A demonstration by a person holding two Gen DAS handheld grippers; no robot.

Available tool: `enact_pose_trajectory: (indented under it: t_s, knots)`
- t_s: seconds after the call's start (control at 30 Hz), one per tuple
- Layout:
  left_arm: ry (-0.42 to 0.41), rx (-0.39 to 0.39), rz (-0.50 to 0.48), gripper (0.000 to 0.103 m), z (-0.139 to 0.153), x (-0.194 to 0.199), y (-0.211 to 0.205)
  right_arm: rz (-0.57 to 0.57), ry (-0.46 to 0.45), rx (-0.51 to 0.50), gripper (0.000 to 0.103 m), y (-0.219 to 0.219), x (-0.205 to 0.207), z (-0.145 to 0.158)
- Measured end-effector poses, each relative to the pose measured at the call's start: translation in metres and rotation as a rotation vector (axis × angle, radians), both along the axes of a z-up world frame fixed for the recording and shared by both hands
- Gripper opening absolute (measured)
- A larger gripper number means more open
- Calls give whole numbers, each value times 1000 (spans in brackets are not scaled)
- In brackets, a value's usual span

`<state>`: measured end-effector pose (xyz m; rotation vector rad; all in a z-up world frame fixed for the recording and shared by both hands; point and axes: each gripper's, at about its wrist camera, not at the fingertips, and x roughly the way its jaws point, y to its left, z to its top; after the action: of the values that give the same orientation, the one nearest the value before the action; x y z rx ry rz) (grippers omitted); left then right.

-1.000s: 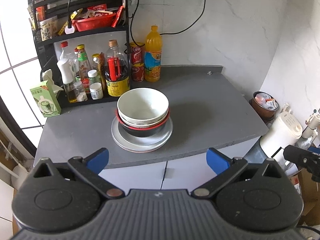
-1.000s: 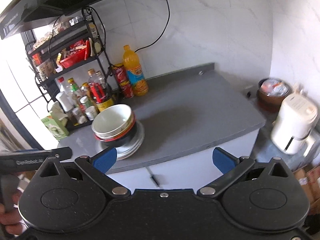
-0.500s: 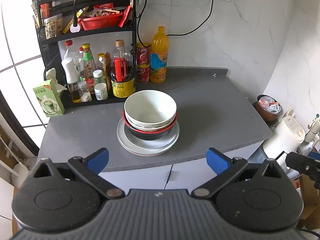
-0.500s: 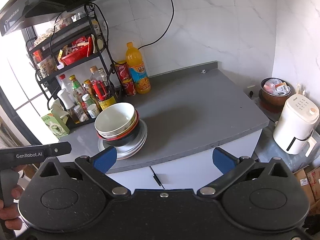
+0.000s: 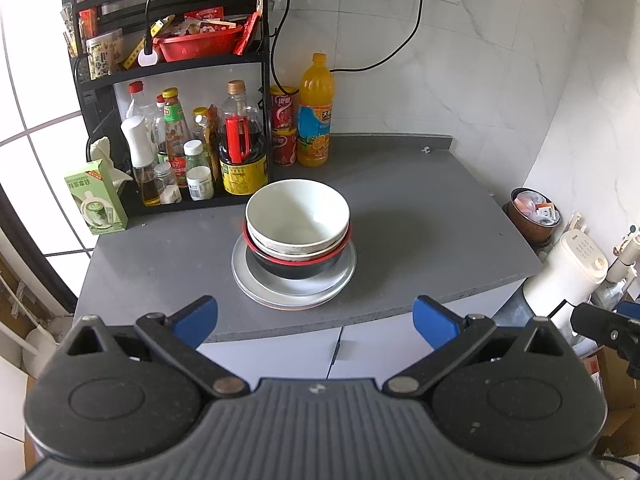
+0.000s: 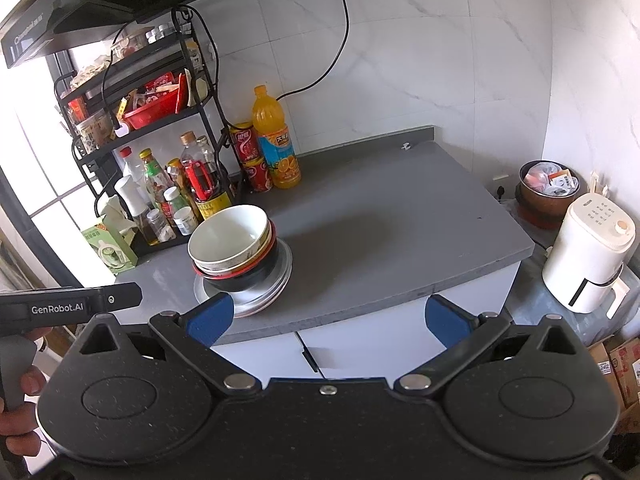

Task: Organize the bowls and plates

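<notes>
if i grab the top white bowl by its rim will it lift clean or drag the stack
The white bowl sits loosely nested in the red-rimmed black bowl, so it probably lifts free. It looks rigid, glossy, likely ceramic: possibly slippery and breakable. It sits slightly off-centre, so it may rock.

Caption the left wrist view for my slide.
Open left gripper faces nested bowls stacked on plates on a grey counter.

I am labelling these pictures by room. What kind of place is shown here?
Most likely a home kitchen: a range hood hangs above a rack of sauce bottles, and stacked bowls sit on a grey counter.
</notes>
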<state>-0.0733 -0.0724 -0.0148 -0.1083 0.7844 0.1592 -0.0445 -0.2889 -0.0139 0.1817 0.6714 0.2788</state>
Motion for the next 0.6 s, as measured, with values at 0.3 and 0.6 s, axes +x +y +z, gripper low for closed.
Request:
enact_pose_trajectory:
  t_s: [0.3, 0.6]
  knots:
    - [1, -1, -2, 103, 1, -2, -4, 0, -1, -2, 103, -2, -2, 0]
    - [9, -2, -7, 103, 0, -4, -10, 17, -5, -13, 103, -6, -6, 0]
